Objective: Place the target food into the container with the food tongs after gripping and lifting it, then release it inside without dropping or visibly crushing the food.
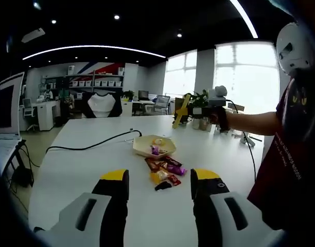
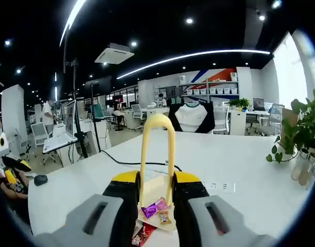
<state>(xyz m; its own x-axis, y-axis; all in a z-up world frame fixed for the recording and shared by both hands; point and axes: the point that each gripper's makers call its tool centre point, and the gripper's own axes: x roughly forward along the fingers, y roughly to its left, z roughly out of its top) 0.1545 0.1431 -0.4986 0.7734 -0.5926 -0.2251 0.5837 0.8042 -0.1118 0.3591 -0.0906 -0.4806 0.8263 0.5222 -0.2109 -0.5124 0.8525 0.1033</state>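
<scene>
Writing on the snack wrappers (image 1: 165, 172) is too small for us to read. We see them lower centre in the left gripper view, beside the container (image 1: 154, 146); the left gripper (image 1: 160, 186) stands wide. The right gripper (image 2: 156, 194) holds yellow food tongs (image 2: 157, 154), long axis upright, loop end toward the frame top.

I see a white table (image 1: 95, 170) carrying a beige tray (image 1: 153, 146), loose wrapped snacks (image 1: 165, 171) and a black cable (image 1: 90, 146).

Container (image 1: 153, 146) w/ snacks on table (image 1: 95, 170); more snacks (image 1: 165, 172) just before it, cable (image 1: 90, 146) to its left.
</scene>
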